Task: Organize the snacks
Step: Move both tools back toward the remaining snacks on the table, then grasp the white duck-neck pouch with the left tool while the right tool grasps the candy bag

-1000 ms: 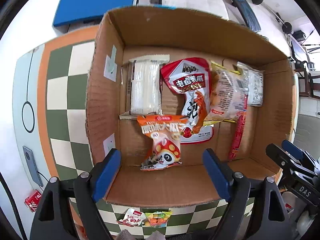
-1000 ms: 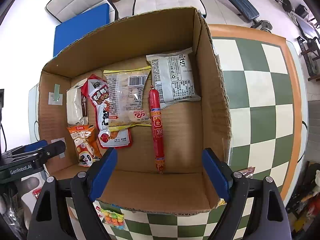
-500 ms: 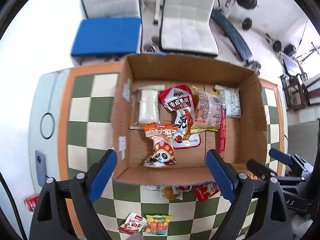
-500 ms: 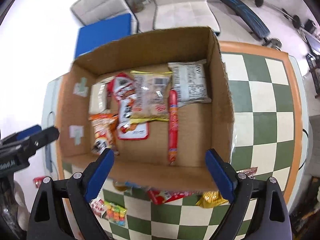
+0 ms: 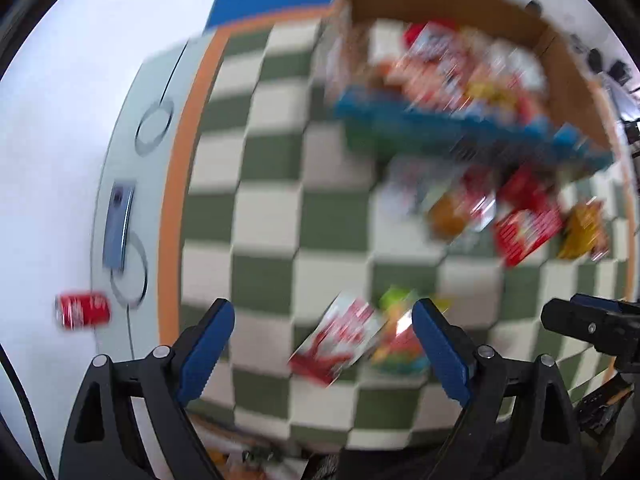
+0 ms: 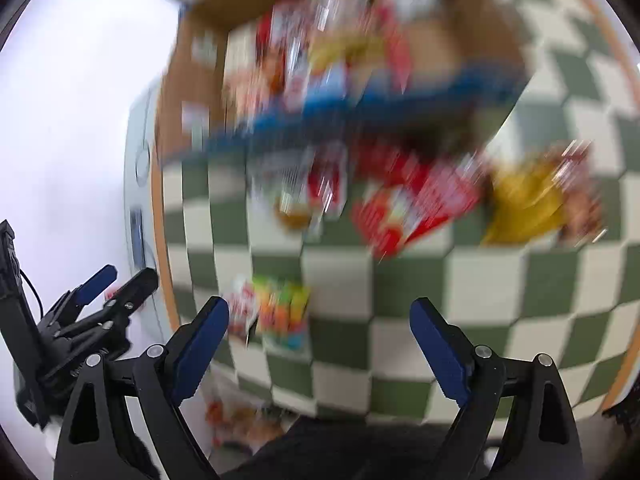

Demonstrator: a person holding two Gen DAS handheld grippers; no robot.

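Both views were motion-blurred. Left gripper [image 5: 322,338] and right gripper [image 6: 318,338] had jaws spread wide, nothing between them. The box [image 5: 560,76] at the far side of the checkered mat [image 5: 264,216] already held several packets. Loose snacks lay just outside it: a red packet [image 6: 404,216], a yellow one [image 6: 524,208], and a candy bag [image 6: 280,312] nearest the grippers, probably the next pick.
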